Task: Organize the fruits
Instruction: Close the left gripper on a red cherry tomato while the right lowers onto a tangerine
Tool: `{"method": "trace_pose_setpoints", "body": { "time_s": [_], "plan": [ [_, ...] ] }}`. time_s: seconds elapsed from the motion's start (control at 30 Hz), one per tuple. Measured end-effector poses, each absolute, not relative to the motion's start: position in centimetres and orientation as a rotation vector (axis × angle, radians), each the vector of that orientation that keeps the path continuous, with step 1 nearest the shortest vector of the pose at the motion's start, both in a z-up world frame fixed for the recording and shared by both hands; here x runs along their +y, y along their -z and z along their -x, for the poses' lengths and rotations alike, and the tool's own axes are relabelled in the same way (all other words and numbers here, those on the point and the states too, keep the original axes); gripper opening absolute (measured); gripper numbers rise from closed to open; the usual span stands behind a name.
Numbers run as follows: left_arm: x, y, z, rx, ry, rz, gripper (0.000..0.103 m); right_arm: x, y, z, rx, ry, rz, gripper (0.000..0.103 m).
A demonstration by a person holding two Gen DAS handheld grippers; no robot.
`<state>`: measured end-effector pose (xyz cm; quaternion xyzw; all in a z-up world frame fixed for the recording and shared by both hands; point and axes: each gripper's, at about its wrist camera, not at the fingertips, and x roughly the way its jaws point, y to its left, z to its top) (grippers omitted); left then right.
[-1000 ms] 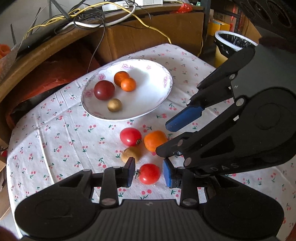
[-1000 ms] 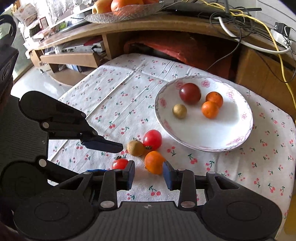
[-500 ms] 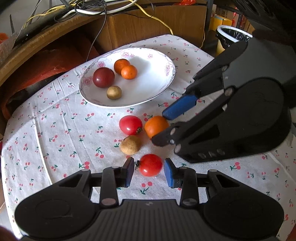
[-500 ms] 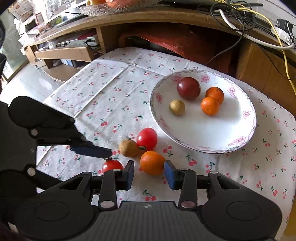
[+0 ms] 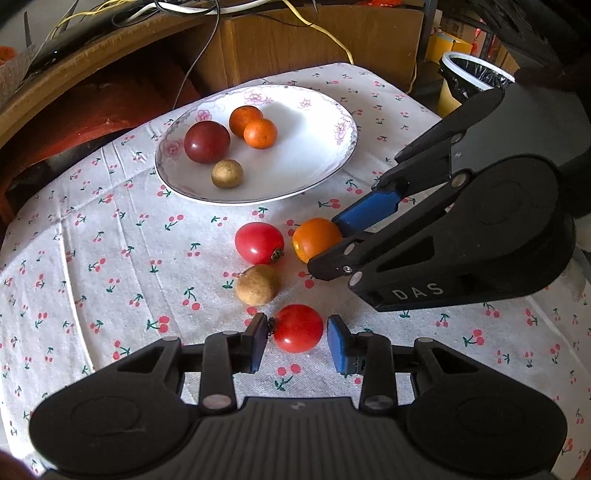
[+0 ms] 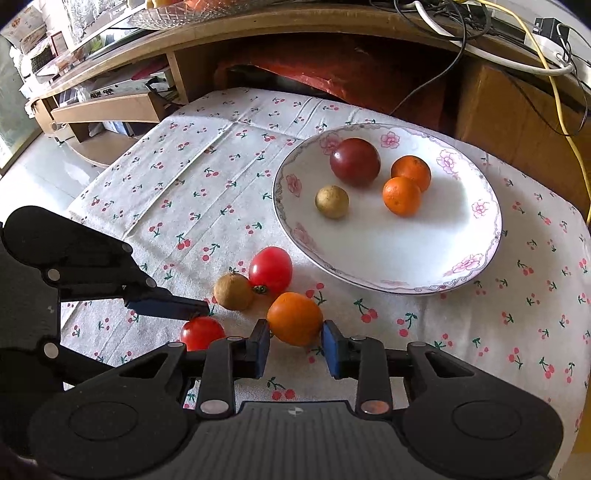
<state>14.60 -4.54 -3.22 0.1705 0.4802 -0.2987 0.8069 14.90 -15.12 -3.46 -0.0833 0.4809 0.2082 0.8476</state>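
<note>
A small red tomato [image 5: 298,328] lies on the cherry-print cloth between the fingers of my left gripper [image 5: 297,334], which is open with narrow gaps on both sides. My right gripper [image 6: 295,341] is open and straddles an orange fruit [image 6: 294,318]; the same orange fruit [image 5: 316,238] shows in the left wrist view between the right gripper's fingers [image 5: 369,214]. A bigger red tomato [image 5: 258,242] and a brown round fruit [image 5: 256,284] lie beside them. The flowered white plate [image 5: 295,147] holds a dark red fruit, two small oranges and a brown fruit.
A wooden desk [image 6: 332,29] with loose cables curves behind the table, with a cardboard box [image 5: 314,40] under it. A bin with a black liner [image 5: 476,77] stands off the far right edge. The cloth drops away at the left edge [image 6: 92,192].
Both grippers have come lower and nearer to the cloth. The orange fruit now sits between the right fingers; the small tomato stays between the left ones. Finger spacing is unchanged.
</note>
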Motion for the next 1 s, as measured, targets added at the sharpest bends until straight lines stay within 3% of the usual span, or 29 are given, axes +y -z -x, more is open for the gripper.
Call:
{"method": "trace_pose_setpoints", "body": {
  "time_s": [1.0],
  "plan": [
    [-4.3, 3.1, -14.1, 1.015, 0.659, -0.380, 0.041, -15.7, 3.2, -12.5, 1.047, -0.504, 0.230, 0.028]
  ]
}}
